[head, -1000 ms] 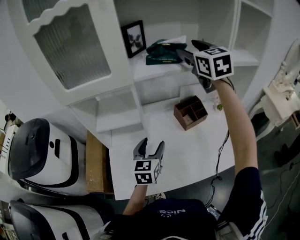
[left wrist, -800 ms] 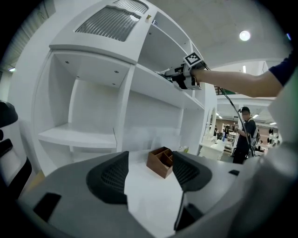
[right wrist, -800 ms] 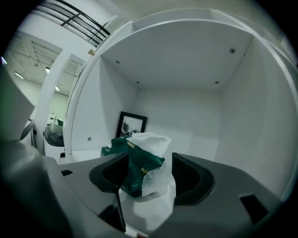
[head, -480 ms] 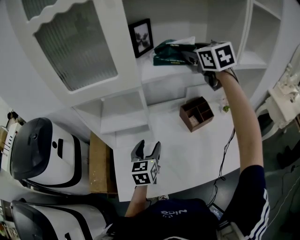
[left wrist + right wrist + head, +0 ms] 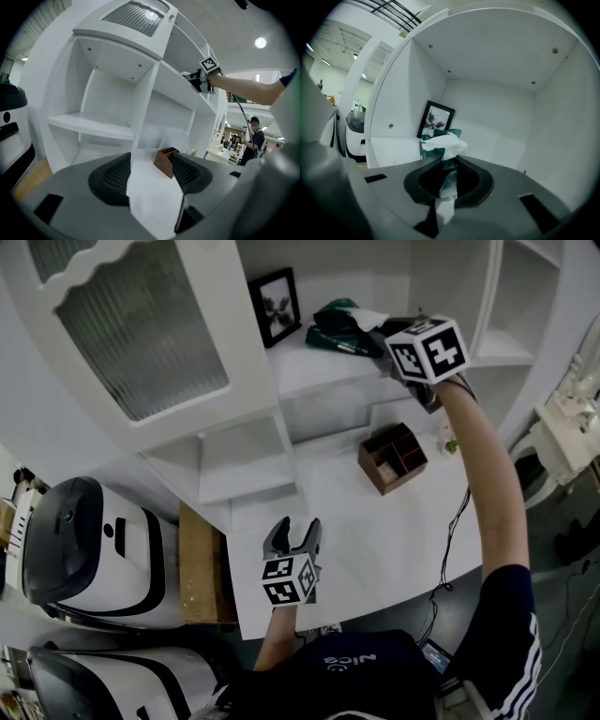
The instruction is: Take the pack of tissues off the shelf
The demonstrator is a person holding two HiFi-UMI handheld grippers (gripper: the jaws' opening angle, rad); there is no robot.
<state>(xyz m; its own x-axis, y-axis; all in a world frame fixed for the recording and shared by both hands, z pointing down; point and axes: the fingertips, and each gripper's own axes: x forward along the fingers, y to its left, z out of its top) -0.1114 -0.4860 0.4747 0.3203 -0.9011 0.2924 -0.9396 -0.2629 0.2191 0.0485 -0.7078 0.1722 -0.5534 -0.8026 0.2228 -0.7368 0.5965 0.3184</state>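
Print on the green pack of tissues (image 5: 339,332) can't be read, too small. Soft crinkly wrapper, white tissue puffed out on top. It's seen on the shelf (image 5: 309,371), w/ a black picture frame (image 5: 275,306) at the back left corner. The right hand-held gripper (image 5: 380,337) is held out at arm's length, approx. level. Its jaws have just been closing and are pinched on the pack's near end. The left hand-held gripper (image 5: 293,532) is held low by the worktop's (image 5: 356,531) front edge, jaws spread wide, nothing gripped.
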